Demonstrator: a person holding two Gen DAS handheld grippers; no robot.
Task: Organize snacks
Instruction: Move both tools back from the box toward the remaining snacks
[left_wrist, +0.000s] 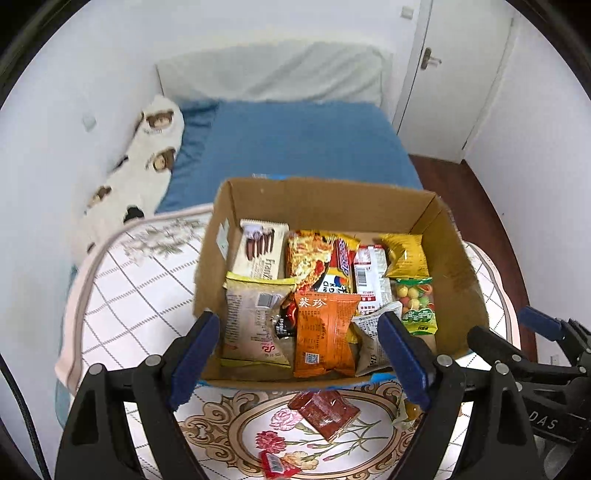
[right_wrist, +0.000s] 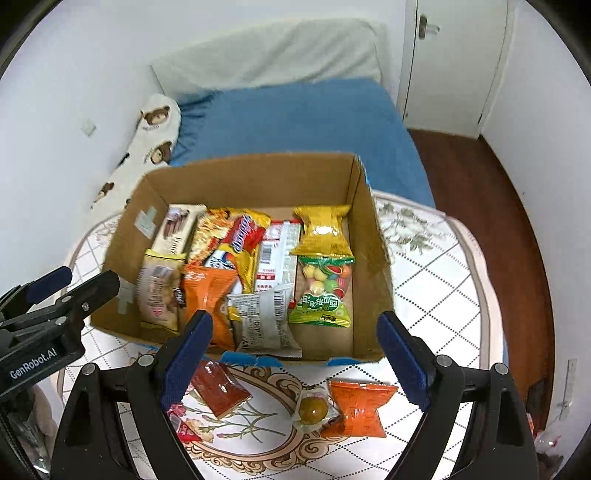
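While your left gripper (left_wrist: 299, 354) and right gripper (right_wrist: 295, 350) hold their fingers spread and empty, the cardboard box (right_wrist: 369, 229) sits just beyond them on the surface (right_wrist: 424, 280); its orange packet (left_wrist: 323, 332) reads "葵珍" and lies lengthwise toward you, and the other gripper body reads "GenRobot.AI"

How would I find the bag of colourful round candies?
Look in the cardboard box on the table. Go to its right-hand column of snacks: the candy bag lies just in front of a yellow packet. It is the only see-through bag, showing bright round sweets above a green label.
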